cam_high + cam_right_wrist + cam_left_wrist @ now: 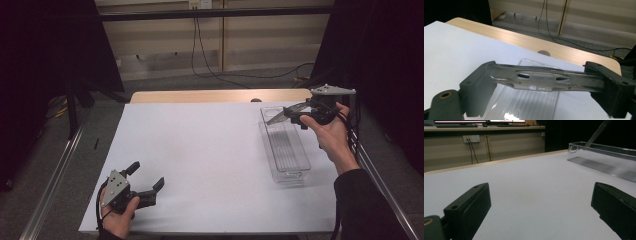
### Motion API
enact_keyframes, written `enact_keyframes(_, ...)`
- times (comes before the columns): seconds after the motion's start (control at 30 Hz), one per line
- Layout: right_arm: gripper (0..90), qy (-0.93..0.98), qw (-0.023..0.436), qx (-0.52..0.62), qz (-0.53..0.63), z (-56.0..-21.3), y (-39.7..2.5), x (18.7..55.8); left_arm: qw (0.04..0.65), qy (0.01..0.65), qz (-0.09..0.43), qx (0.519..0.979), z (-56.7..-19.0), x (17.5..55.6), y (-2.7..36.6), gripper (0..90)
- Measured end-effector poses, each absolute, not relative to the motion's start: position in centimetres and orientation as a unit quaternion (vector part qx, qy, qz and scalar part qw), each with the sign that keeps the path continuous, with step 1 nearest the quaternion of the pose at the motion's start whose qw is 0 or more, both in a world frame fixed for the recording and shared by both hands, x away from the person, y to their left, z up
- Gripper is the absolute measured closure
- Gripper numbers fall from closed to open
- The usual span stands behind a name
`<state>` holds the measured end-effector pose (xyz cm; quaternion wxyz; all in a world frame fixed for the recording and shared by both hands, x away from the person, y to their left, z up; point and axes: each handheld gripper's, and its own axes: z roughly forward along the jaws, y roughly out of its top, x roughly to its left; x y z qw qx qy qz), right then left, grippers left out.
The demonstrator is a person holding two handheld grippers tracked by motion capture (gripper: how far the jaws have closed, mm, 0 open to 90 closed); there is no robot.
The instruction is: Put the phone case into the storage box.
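The right hand-held gripper (289,114) clamps a clear lid (541,78) above the clear tray (286,150).

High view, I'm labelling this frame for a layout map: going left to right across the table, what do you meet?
Left gripper, open, at the near left edge → bare white table sheet → clear plastic tray → right gripper, holding a clear flat lid above the tray's far end.
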<state>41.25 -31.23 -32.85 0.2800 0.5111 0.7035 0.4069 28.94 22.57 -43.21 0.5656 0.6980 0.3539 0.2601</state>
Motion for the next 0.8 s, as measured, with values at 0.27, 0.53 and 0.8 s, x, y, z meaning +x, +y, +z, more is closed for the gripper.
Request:
enact_keyframes(0.27, 12.2, 0.697, 0.288, 0.517, 0.404, -33.3, -30.4, 41.8, 0.565, 0.351, 0.261, 0.699, -43.2, 29.0, 22.6, 2.7)
enact_keyframes(0.53, 12.2, 0.693, 0.294, 0.528, 0.394, -34.1, -29.6, 42.4, 0.567, 0.353, 0.263, 0.696, -43.1, 28.9, 22.6, 2.8)
enact_keyframes(0.8, 12.2, 0.686, 0.298, 0.541, 0.385, -35.0, -29.3, 42.9, 0.566, 0.352, 0.262, 0.698, -43.1, 29.0, 22.5, 2.9)
